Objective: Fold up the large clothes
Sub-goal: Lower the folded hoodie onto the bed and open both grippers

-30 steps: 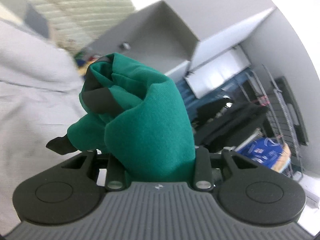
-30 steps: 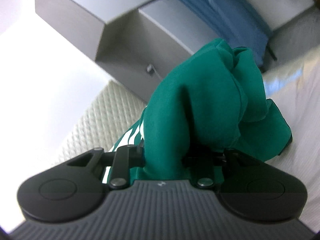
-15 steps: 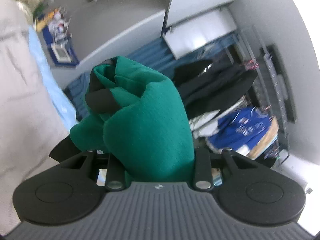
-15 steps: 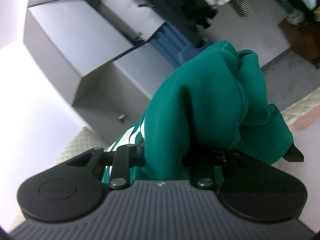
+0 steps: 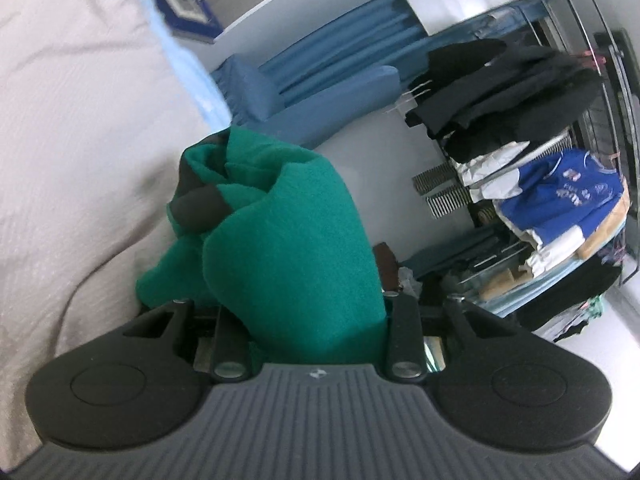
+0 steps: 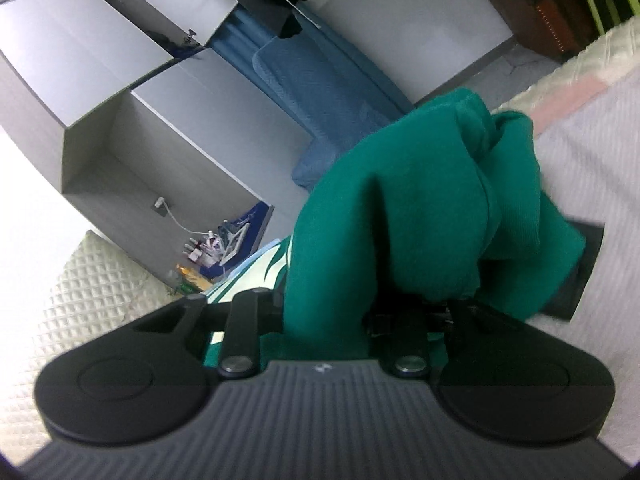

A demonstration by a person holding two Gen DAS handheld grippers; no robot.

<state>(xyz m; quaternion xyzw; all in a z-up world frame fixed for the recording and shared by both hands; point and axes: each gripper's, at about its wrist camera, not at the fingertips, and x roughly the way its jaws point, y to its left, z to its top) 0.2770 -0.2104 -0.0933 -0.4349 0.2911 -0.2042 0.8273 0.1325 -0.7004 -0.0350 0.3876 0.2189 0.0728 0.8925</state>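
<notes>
Holding a bunch of the green garment [image 5: 288,248] in my left gripper [image 5: 304,344], I see its jaws partly closed and clamped on thick cloth. My right gripper [image 6: 332,320] likewise pinches another bunch of it [image 6: 408,208]. Cloth heaps straight ahead of both, hiding the fingertips. The bed [image 5: 80,120] lies just left of the left-hand bunch and right of the right-hand one [image 6: 592,152], so I judge the garment stretches between my hands, neither nearer.
</notes>
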